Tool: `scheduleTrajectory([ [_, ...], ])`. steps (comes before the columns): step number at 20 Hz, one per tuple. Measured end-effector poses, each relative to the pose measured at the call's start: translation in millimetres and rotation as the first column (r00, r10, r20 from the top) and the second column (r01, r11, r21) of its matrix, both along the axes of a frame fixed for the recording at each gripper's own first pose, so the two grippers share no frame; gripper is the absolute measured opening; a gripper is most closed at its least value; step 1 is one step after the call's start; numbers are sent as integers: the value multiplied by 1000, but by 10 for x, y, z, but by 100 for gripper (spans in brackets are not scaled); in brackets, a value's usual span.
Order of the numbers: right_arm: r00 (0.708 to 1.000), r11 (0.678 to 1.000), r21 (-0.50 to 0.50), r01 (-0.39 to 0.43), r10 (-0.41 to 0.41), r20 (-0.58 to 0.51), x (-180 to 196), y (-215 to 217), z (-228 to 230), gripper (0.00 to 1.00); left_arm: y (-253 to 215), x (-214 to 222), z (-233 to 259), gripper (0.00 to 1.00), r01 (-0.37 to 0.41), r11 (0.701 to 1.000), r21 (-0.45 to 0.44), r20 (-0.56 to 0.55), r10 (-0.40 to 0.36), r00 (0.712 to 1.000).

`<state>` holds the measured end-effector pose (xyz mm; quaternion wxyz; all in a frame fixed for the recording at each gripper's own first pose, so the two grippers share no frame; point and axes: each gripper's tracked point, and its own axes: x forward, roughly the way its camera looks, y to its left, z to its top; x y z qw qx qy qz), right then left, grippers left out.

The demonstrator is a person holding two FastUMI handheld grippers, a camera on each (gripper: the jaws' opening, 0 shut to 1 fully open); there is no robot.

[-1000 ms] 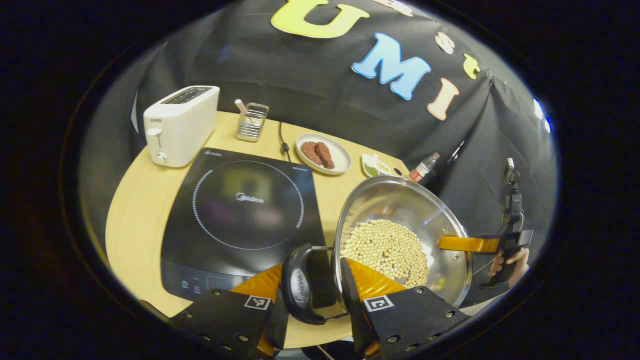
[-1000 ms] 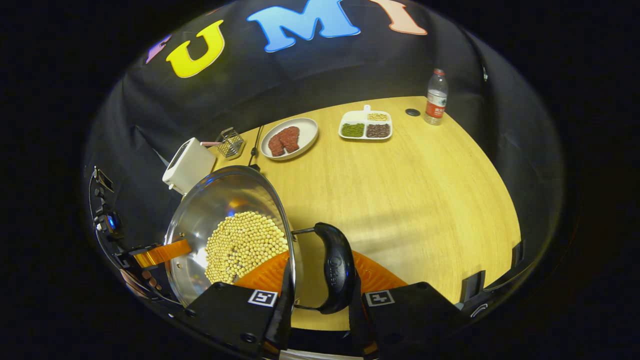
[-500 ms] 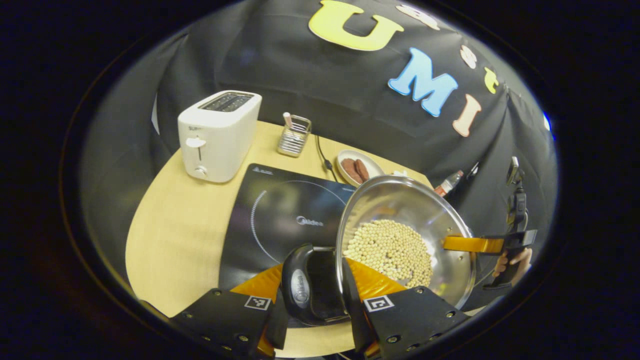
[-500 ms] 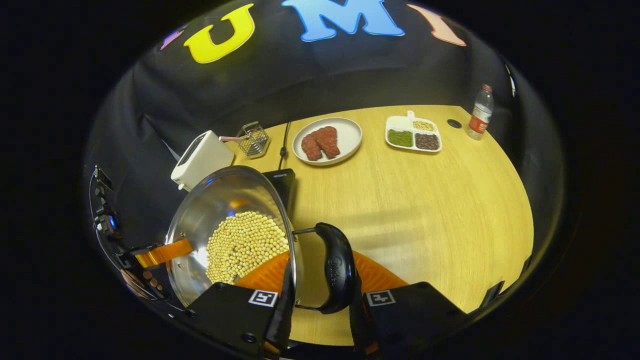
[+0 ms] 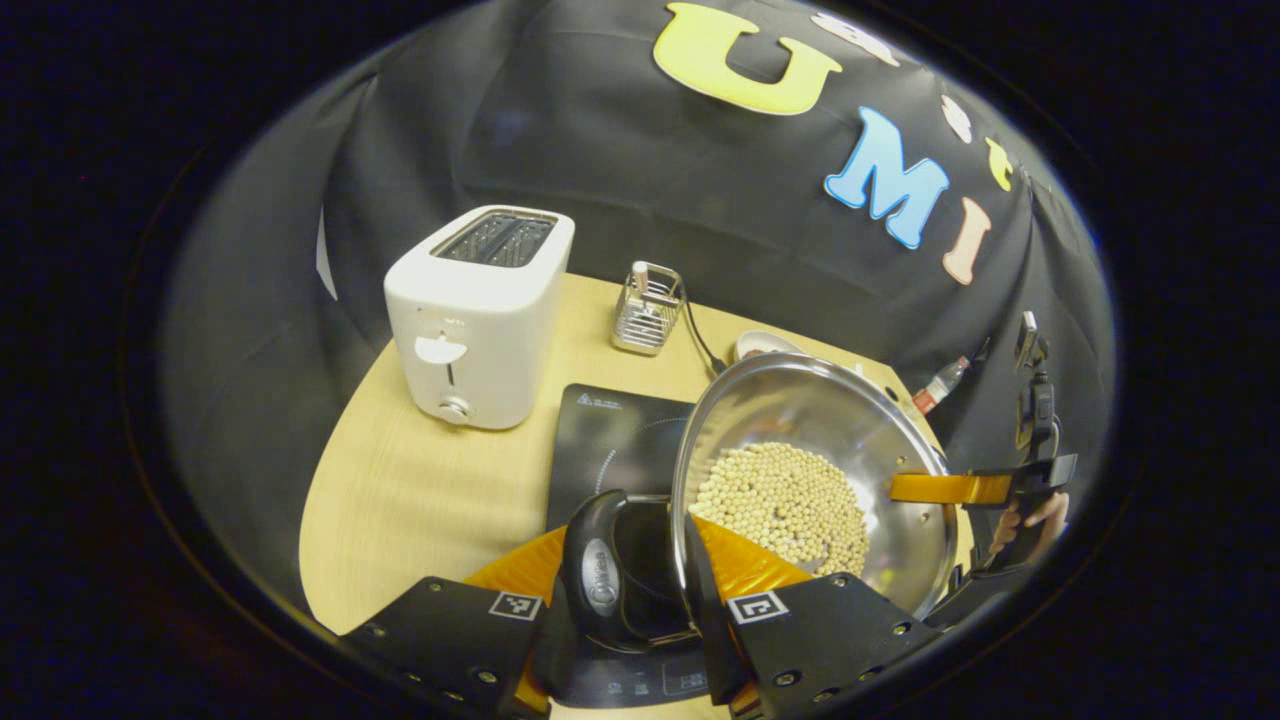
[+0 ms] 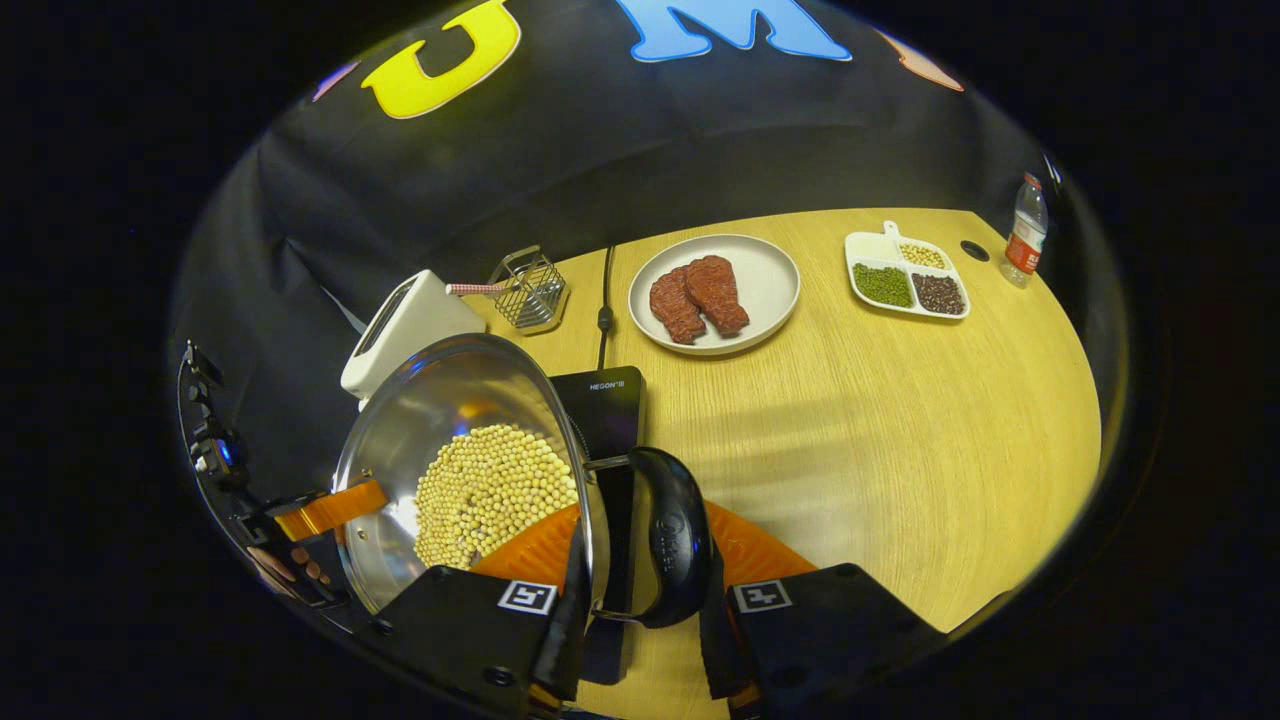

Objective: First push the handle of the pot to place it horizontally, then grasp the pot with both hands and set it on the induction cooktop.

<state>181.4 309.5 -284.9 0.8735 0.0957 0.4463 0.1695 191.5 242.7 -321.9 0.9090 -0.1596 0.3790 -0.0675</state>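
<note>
The pot [image 5: 810, 470] hangs above the table [image 5: 400, 500], carried between the two grippers. The left gripper [image 5: 625, 590] has its fingers closed narrow on the pot's rim beside the left handle [image 5: 595, 575], which loops between them. The right gripper [image 6: 635, 590] does the same on the opposite side, its fingers pinching the rim at the right handle [image 6: 670, 535]. In the left gripper view the far gripper and the hand [image 5: 1030, 515] that holds it show beyond the pot.

What the coming move turns on is how the pot sits over the induction cooktop [image 5: 615, 450]. In the left gripper view the cooktop lies ahead and to the left of the fingers, with the pot's left handle above its near edge. In the right gripper view its corner [image 6: 610, 405] peeks out just past the rim, under the right handle. So the pot appears partly over the glass — not yet centred — and a further shift toward the left gripper's side, then a level descent, seems to be what remains. The line through both handles runs from one gripper to the other.

The pot holds a layer of pale round beans [image 5: 785, 500] gathered on its bottom. A plate [image 6: 770, 290] carries two reddish-brown pieces of meat [image 6: 700, 295], and a divided dish [image 6: 905, 275] holds green, dark and pale grains in separate compartments. A wire basket [image 5: 648, 315] stands near the toaster [image 5: 480, 320].
</note>
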Motion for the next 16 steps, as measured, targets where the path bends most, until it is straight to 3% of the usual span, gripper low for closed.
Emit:
scheduleTrajectory([
  [8,999,1000,26,12,-11,-31,221,192,-254,46,149,269,-246,52,6,1000,31,-10,-6,1000],
  [12,999,999,30,16,-15,-51,247,224,-327,51,162,335,-313,52,13,999,41,-19,-12,1000],
  [15,998,999,46,15,-12,-55,282,265,-385,48,212,350,-401,52,10,999,36,-21,-9,1000],
  [16,999,999,45,14,-12,-44,296,260,-354,53,195,422,-451,55,1,1000,23,-16,0,1000],
])
